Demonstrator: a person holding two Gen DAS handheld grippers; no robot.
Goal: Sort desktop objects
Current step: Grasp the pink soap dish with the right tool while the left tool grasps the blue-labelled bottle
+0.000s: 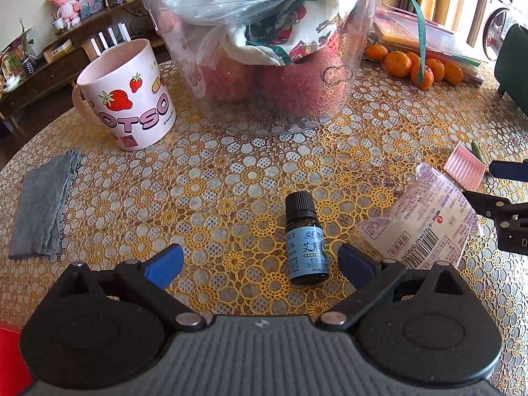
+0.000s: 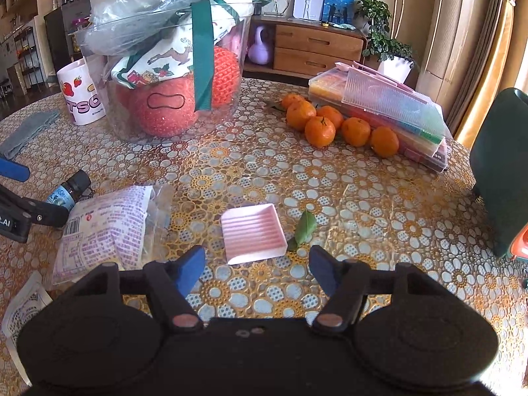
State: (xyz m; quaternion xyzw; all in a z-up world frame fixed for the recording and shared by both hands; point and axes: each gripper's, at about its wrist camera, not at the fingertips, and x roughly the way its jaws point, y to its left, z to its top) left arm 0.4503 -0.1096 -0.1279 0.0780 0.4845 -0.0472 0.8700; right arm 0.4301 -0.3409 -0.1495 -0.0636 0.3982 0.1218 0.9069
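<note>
A small dark bottle with a blue label [image 1: 306, 240] lies on the table between the blue fingertips of my left gripper [image 1: 260, 265], which is open and empty around it. The bottle also shows in the right wrist view [image 2: 68, 191]. My right gripper [image 2: 255, 269] is open and empty, just short of a small pink ribbed tray [image 2: 252, 232] with a green leaf [image 2: 304, 227] beside it. A crumpled printed plastic packet [image 2: 109, 227] lies between the bottle and the tray; it also shows in the left wrist view [image 1: 425, 221].
A clear tub [image 1: 264, 49] with apples and bags stands at the back. A pink strawberry mug [image 1: 127, 95] is to its left, a grey cloth [image 1: 43, 211] at the left edge. Several tangerines [image 2: 330, 123] and a stack of plastic cases [image 2: 389, 112] lie at the right.
</note>
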